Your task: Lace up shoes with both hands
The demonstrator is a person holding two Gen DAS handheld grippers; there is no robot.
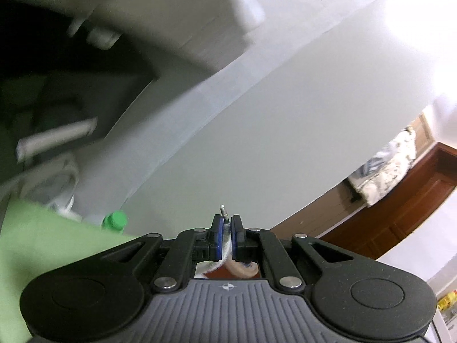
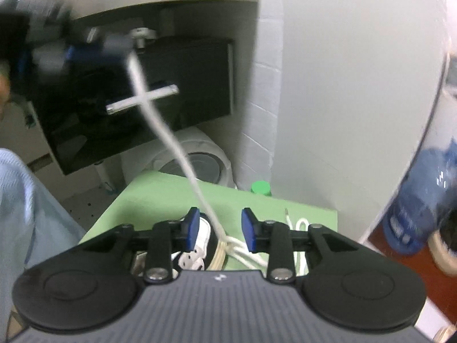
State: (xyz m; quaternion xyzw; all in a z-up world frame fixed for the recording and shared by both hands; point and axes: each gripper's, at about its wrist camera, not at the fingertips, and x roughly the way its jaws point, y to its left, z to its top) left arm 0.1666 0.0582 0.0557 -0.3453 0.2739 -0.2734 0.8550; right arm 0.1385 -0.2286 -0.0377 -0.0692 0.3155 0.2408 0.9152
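Lace (image 2: 168,140) clamped near its tip in left gripper (image 1: 226,238), pulled taut; right gripper (image 2: 220,230) part-open, empty. Risk: hard tug unthreads shoe (image 2: 200,237).

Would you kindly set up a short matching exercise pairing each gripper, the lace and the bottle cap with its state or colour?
Things:
1. left gripper
2. right gripper
3. shoelace
4. bottle cap

States or colours:
A. green
B. white, stretched up from the shoe
C. fingers apart, pressing on nothing
D. fingers pinched on the lace end

Pairs: 1-D, 2-C, 3-B, 4-A
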